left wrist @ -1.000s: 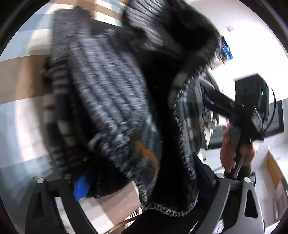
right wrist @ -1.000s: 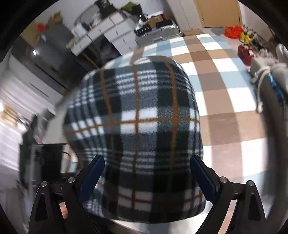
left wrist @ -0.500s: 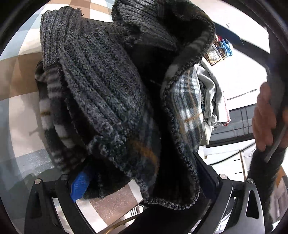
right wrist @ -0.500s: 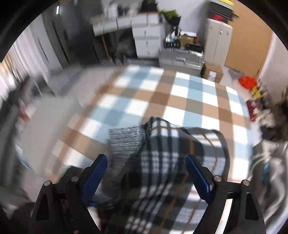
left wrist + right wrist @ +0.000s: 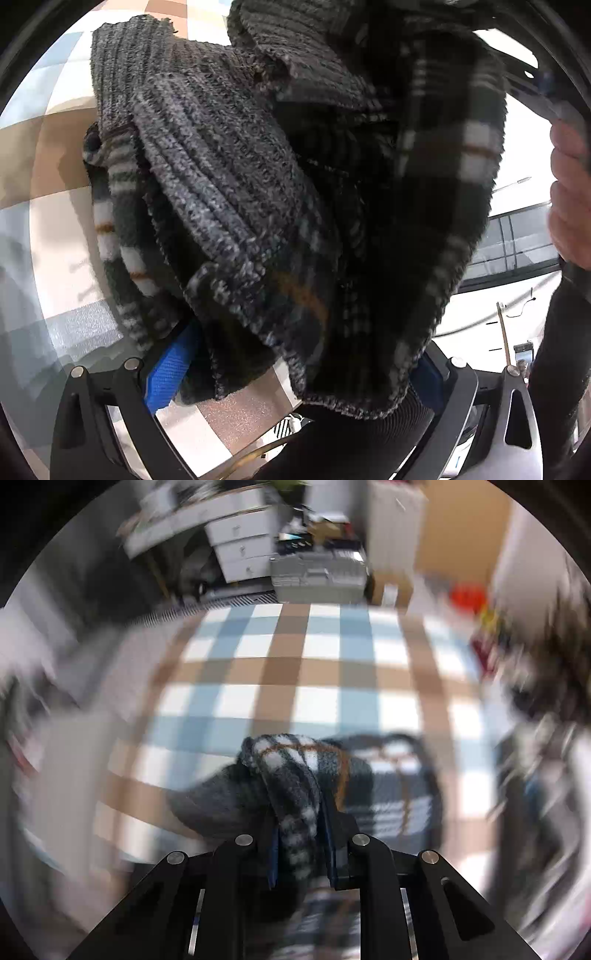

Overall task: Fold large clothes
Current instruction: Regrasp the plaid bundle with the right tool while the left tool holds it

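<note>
A: Right wrist view first. Where is the garment?

B: The plaid fleece garment [image 5: 295, 786] rises straight out of the right claw [image 5: 301, 853], low in the middle of the frame. The jaws are nearly closed, pinching a narrow fold of it between the blue pads [image 5: 330, 849]. Behind it lies the checked surface [image 5: 280, 672], filling the centre of the frame. More of the cloth trails toward the lower right, though motion blur smears it.

A: And the left side?

B: The left claw [image 5: 295, 373] stands wide, its blue pads [image 5: 168, 369] far apart at the bottom of the frame. The garment bulks between and above them, its grey knit part [image 5: 207, 155] toward the upper left and plaid toward the right. Whether the pads actually press it, I cannot tell; the cloth hides the contact.

A: Which claw leads, then?

B: My judgement: the right one, since it alone has a sure grip. The bunched cloth sits between both claws with no clear long axis yet, so it likely needs spreading over the surface. A hand [image 5: 570, 192] shows at the right edge of the left view.
</note>
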{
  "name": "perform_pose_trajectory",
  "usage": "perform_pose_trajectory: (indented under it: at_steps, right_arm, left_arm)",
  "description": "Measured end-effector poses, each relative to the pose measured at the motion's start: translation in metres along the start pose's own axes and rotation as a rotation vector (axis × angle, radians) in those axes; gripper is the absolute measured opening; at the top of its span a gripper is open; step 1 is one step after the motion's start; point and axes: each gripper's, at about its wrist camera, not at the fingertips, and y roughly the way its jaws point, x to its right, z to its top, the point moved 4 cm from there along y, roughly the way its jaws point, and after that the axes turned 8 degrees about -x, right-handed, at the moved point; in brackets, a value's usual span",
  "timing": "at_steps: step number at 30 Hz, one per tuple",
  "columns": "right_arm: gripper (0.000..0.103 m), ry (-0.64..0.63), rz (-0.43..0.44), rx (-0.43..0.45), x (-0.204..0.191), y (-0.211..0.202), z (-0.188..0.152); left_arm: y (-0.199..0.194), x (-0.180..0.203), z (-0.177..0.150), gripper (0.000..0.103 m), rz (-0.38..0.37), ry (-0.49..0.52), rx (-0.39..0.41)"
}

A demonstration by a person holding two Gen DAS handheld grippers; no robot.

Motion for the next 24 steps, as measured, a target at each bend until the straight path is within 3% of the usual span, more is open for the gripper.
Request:
perform_pose_trajectory:
  at_steps: [2, 4, 14, 21, 22, 23, 24]
  right_arm:
    - [0.017, 0.077, 0.124, -0.039, 0.002, 0.002, -0.005]
    - [0.017, 0.112, 0.172, -0.069, -0.005, 0.005, -0.012]
    - [0.018, 0.237, 0.3, -0.195, -0.03, 0.076, -0.018]
    - [0.019, 0.312, 0.448, -0.193, -0.02, 0.099, -0.013]
    - [0.022, 0.301, 0.459, -0.19, -0.019, 0.096, -0.013]
    - [0.039, 0.277, 0.492, -0.184, -0.019, 0.09, -0.013]
    - [0.066, 0.257, 0.551, -0.179, -0.019, 0.082, -0.014]
  left_arm:
    - [0.004, 0.004, 0.004, 0.097, 0.018, 0.015, -0.006]
    - [0.006, 0.005, 0.004, 0.097, 0.029, 0.024, -0.008]
    - [0.006, 0.001, 0.006, 0.097, 0.028, 0.038, -0.009]
    - [0.013, 0.01, 0.002, 0.097, 0.054, 0.074, -0.008]
    - [0.013, 0.009, 0.002, 0.097, 0.042, 0.069, -0.008]
    - [0.012, 0.007, 0.001, 0.097, 0.032, 0.063, -0.008]
    - [0.011, 0.006, 0.001, 0.097, 0.025, 0.059, -0.006]
